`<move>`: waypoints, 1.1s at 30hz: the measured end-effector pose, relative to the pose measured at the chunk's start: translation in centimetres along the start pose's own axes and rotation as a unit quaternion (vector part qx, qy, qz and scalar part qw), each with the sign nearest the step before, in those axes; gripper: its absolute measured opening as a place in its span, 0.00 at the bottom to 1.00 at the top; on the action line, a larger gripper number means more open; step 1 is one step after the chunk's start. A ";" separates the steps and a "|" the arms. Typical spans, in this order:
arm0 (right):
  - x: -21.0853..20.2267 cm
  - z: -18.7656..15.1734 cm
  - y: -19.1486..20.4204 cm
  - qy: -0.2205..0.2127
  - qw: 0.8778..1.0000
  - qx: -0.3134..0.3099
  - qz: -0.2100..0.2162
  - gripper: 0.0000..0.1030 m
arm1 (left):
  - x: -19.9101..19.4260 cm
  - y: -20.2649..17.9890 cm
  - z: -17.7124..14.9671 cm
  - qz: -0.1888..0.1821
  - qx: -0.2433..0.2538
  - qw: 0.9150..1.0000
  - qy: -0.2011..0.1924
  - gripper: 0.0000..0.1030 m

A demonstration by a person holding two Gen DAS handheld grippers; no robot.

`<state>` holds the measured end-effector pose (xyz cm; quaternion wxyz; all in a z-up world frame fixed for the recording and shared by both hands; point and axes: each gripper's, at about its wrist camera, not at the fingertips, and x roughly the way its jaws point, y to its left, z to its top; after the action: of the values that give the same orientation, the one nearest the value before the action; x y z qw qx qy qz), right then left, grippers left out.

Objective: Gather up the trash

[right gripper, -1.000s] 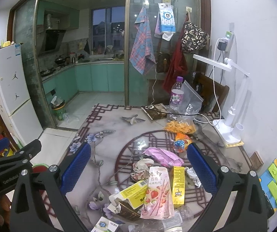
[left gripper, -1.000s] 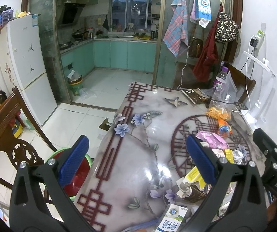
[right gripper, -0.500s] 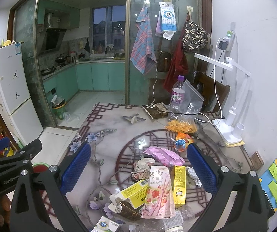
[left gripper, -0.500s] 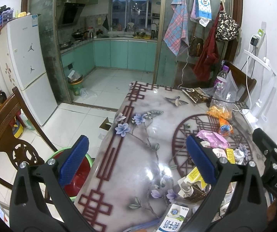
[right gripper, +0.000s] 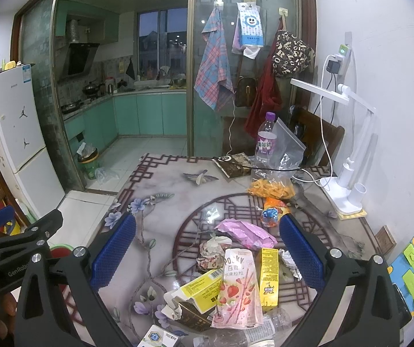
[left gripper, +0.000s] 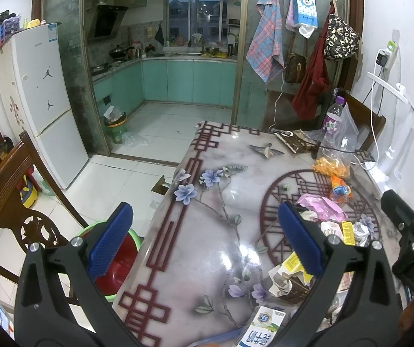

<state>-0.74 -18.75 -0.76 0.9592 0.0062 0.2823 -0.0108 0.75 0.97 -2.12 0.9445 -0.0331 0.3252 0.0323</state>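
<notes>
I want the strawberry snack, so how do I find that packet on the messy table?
Look at the marble-patterned table with the dark red lattice circle. At the circle's near edge lies a trash pile; the flat pink Pocky packet lies between a yellow carton and a narrow yellow box. Only it shows strawberries and biscuit sticks.

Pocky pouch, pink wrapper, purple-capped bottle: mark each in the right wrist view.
Pocky pouch (right gripper: 237,287), right wrist view, middle of its strawberry-printed front.
Pink wrapper (right gripper: 246,233), right wrist view, centre of the crumpled film.
Purple-capped bottle (right gripper: 265,144), right wrist view, on its label.
</notes>
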 end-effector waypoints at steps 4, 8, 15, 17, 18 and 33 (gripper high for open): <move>0.2 -0.1 0.2 0.002 1.000 0.001 -0.001 0.93 | 0.0 -0.2 0.0 0.001 0.000 1.000 0.000 0.96; 0.2 -0.1 0.1 0.002 1.000 0.001 0.000 0.93 | 0.0 -0.4 0.1 0.001 0.000 1.000 0.000 0.96; 0.2 -0.2 0.2 0.002 1.000 0.000 0.001 0.93 | 0.6 -0.2 -0.1 -0.018 -0.010 1.000 0.006 0.96; 0.4 -0.2 0.2 0.002 1.000 0.001 0.001 0.93 | 0.6 -0.3 -0.1 -0.037 -0.014 0.999 0.008 0.96; 0.2 -0.1 0.0 0.002 1.000 0.001 0.001 0.93 | 0.5 -0.3 -0.2 -0.046 -0.015 0.999 0.009 0.96; 1.8 -1.2 -3.2 0.021 1.000 0.011 0.004 0.93 | 1.3 -1.5 -1.1 -0.072 0.011 0.997 0.026 0.96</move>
<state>0.09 -22.00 -2.77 0.9530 0.0180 0.3023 -0.0099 1.21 -0.56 -3.71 0.9358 -0.0469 0.3470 -0.0401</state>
